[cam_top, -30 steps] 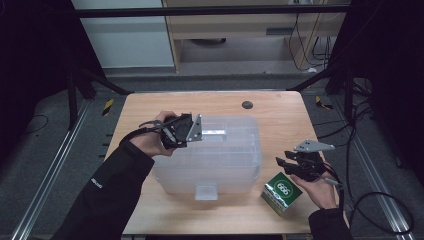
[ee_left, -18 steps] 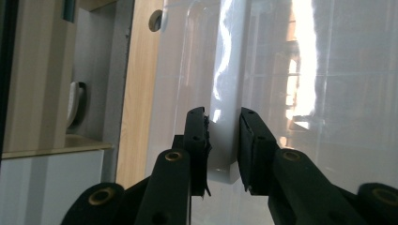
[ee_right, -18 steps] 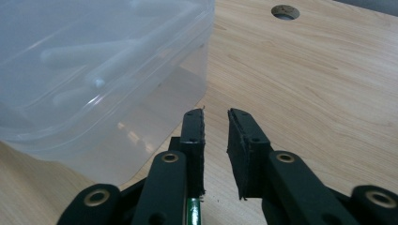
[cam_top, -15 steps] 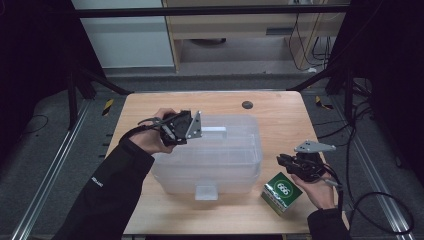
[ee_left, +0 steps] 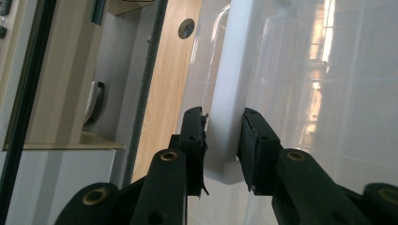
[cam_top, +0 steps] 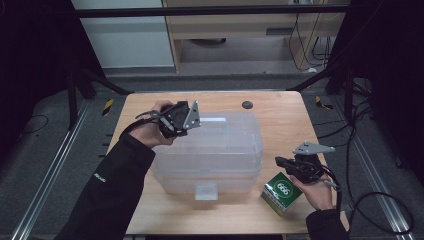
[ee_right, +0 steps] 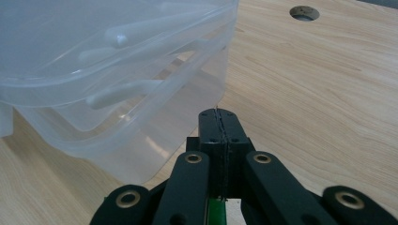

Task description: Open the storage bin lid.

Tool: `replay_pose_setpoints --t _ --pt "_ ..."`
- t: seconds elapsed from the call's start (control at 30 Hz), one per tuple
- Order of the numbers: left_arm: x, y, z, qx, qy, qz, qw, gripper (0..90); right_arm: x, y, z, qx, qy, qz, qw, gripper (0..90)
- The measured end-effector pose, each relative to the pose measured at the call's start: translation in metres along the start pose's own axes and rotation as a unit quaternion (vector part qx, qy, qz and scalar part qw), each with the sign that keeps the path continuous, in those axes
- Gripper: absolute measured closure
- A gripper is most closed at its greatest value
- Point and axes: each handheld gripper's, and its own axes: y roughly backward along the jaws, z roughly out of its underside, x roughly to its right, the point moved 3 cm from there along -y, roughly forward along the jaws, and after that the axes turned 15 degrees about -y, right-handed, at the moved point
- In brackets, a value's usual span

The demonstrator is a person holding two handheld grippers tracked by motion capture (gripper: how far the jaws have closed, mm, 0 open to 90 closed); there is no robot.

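High view: one clear plastic bin (cam_top: pixel 207 150) sits mid-surface (cam_top: pixel 280 115), one green box (cam_top: pixel 281 192) beside its right corner. Left tool view: left tool (ee_left: pixel 222 136), jaws lately widening, straddles the bin's white latch (ee_left: pixel 230 93). Right tool view: right tool (ee_right: pixel 219 123), jaws pressed together, empty.

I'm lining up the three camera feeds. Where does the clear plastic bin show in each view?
High view: clear plastic bin at table centre, between the hands.
Left gripper view: its lid fills the right side; the white latch sits between the jaws.
Right gripper view: its corner takes the upper left.
Shared landmark: the round hole in the table.
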Motion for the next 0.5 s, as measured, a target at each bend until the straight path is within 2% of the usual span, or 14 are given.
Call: replay_pose_setpoints --t 0.13,0.3,0.5 --pt "-0.003 -0.001 0.001 -0.002 0.005 -0.008 1.0000 71.5 -0.002 0.000 0.001 -0.002 0.000 -0.003 1.0000 90.0" --pt "-0.007 -0.002 0.002 0.001 0.020 -0.016 0.9997 70.8 -0.004 -0.001 0.002 -0.001 0.003 -0.005 1.0000 90.0" --pt "-0.013 -0.004 0.002 -0.011 0.020 -0.028 0.9993 70.5 -0.007 -0.001 0.002 0.000 0.004 -0.008 1.0000 90.0"
